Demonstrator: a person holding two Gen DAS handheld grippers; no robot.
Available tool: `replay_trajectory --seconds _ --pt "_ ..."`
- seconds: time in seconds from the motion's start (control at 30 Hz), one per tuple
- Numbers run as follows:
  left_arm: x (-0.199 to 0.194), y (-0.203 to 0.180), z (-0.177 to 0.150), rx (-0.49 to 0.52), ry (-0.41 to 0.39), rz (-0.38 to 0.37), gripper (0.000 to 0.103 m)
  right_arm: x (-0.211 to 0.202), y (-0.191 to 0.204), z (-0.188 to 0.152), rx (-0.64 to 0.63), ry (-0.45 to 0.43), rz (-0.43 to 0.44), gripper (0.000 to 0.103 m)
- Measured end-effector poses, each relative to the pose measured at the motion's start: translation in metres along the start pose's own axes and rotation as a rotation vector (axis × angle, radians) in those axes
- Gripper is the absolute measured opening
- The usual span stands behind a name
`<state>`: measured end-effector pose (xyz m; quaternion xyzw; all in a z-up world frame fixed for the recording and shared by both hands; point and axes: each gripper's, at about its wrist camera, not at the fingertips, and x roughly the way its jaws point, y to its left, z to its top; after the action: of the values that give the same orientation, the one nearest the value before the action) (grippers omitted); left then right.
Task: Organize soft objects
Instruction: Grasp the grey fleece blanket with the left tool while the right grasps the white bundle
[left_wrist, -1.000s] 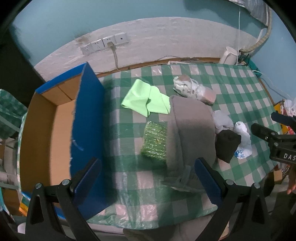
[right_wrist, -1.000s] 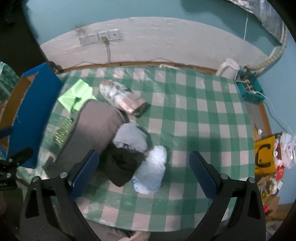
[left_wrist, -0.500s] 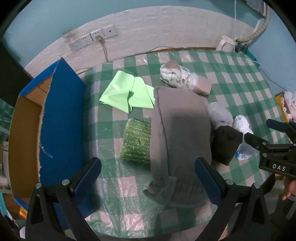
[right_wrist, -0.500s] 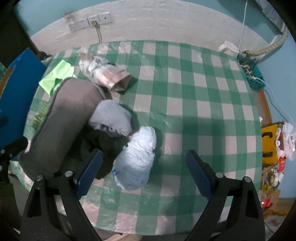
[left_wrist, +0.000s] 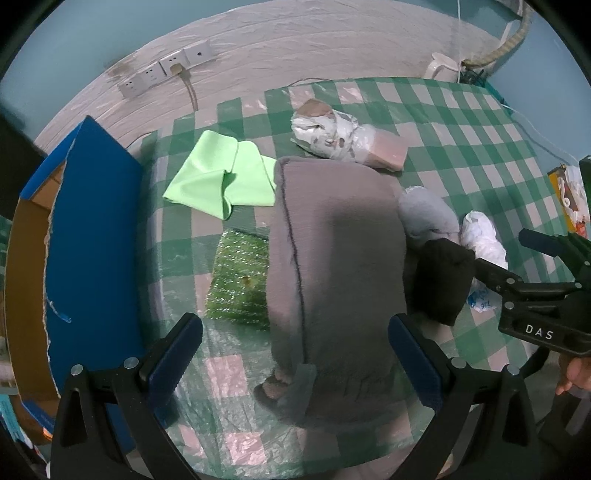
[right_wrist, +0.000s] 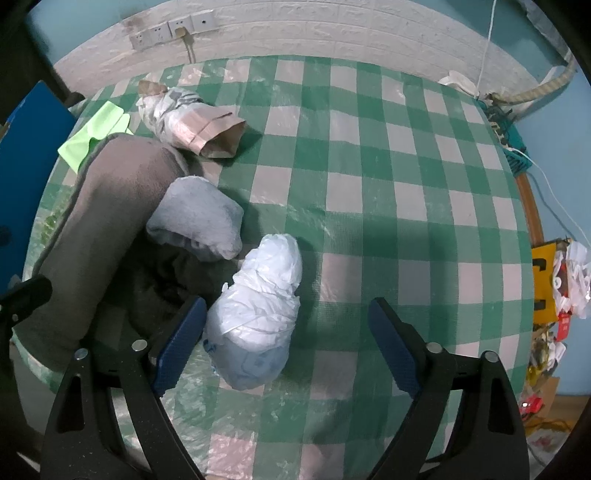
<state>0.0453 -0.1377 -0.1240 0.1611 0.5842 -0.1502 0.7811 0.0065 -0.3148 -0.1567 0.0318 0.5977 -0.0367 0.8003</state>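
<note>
1. Left gripper (left_wrist: 295, 347), lower centre of left wrist view: jaws spread wide, holding nothing, blue pads either side of the near end of a grey folded blanket (left_wrist: 332, 258), w/o visible contact.
2. Right gripper (right_wrist: 288, 343), lower centre of right wrist view: also released, jaws wide. Left pad sits just beside a white plastic-wrapped bundle (right_wrist: 258, 314); whether it touches can't be told.
3. Blanket runs from lower centre to mid-frame in left view; in right view it fills the left side (right_wrist: 99, 229).
4. Sparkly green bag (left_wrist: 240, 280) lies flat against the blanket's left edge, partly tucked under it.
5. Lime-green cloth (left_wrist: 221, 184), folded, upper left of centre, just beyond the sparkly bag and touching the blanket's far corner.
6. Pale grey rolled cloth (right_wrist: 195, 218) and black cloth (left_wrist: 439, 280) bunch together on the blanket's right side; white bundle lies next to both.
7. Paper-and-plastic wrapped package (right_wrist: 192, 118) at upper left of right view, beside the blanket's far end.
8. Blue cardboard box (left_wrist: 92, 240), open, brown inside, stands at far left of left view, near the table's edge.
9. All items rest on a green-checked tablecloth (right_wrist: 369, 184); right half of it is in plain sight in right view.
10. Wall sockets (left_wrist: 166, 70) w/ a plugged cord at upper left, behind the table.
</note>
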Motion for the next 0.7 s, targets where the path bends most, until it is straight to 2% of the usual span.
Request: replay_trajectory --seconds 0.13,0.2,0.23,0.47,0.7 --pt "0.006 -0.005 0.000 0.014 0.008 0.003 0.102 0.006 -0.004 -0.002 -0.017 0.022 0.008 0.073" --pt "0.008 -0.008 0.000 0.019 0.015 0.002 0.102 0.011 -0.006 -0.004 -0.026 0.046 0.017 0.062" --pt "0.009 -0.009 0.001 0.023 0.016 0.001 0.102 0.013 -0.007 -0.005 -0.025 0.053 0.024 0.053" --pt "0.015 -0.022 0.003 0.055 0.027 -0.004 0.102 0.012 -0.017 -0.003 -0.032 0.033 0.051 0.048" --pt "0.034 -0.038 0.001 0.109 0.079 0.023 0.101 0.004 -0.017 -0.007 -0.038 0.018 0.067 0.047"
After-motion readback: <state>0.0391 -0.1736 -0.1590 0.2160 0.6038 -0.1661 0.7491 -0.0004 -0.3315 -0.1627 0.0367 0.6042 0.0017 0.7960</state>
